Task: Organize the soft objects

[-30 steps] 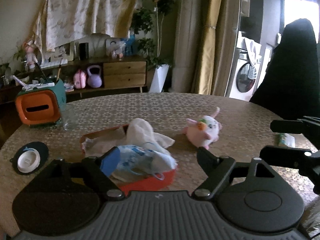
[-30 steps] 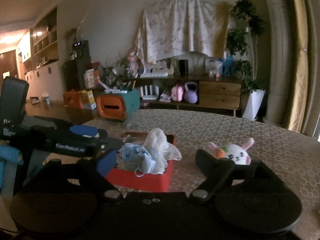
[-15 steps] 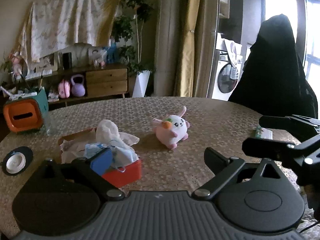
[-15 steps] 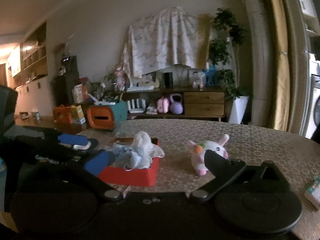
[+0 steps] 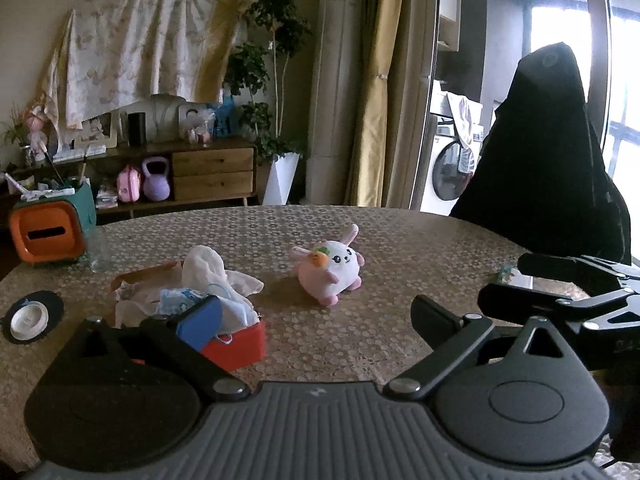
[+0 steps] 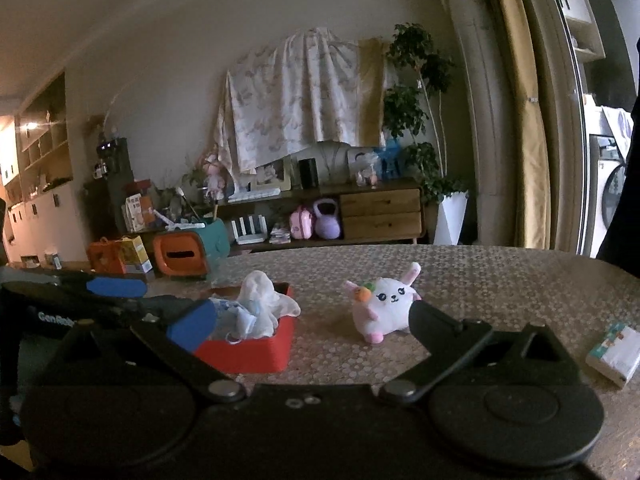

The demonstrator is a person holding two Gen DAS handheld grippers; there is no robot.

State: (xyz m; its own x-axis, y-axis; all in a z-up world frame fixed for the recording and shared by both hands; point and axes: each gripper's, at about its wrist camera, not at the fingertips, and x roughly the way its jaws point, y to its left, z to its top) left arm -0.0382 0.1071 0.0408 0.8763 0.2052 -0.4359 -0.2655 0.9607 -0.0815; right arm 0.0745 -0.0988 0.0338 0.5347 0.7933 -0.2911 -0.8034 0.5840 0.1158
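A red box (image 5: 240,346) on the round table holds a white cloth (image 5: 208,270) and blue-white face masks (image 5: 180,300), heaped above its rim. To its right a pink-and-white plush bunny (image 5: 332,270) lies on the tablecloth. My left gripper (image 5: 316,320) is open with nothing between its fingers, its blue pad in front of the box's near corner. My right gripper (image 6: 312,324) is open and holds nothing either; the red box (image 6: 256,350) shows behind its blue pad and the bunny (image 6: 384,304) behind its black finger. Neither gripper touches anything.
An orange-and-teal tissue holder (image 5: 48,236) and a glass (image 5: 98,248) stand at the far left. A black coaster with a white lid (image 5: 30,316) lies near the left edge. A small tissue pack (image 6: 614,354) lies at the right. A chair draped in black (image 5: 548,152) stands beyond the table.
Both grippers' jaws have spread wider. Both have drawn back from the red box and swung right, so the box now sits further left and the bunny nearer the middle.
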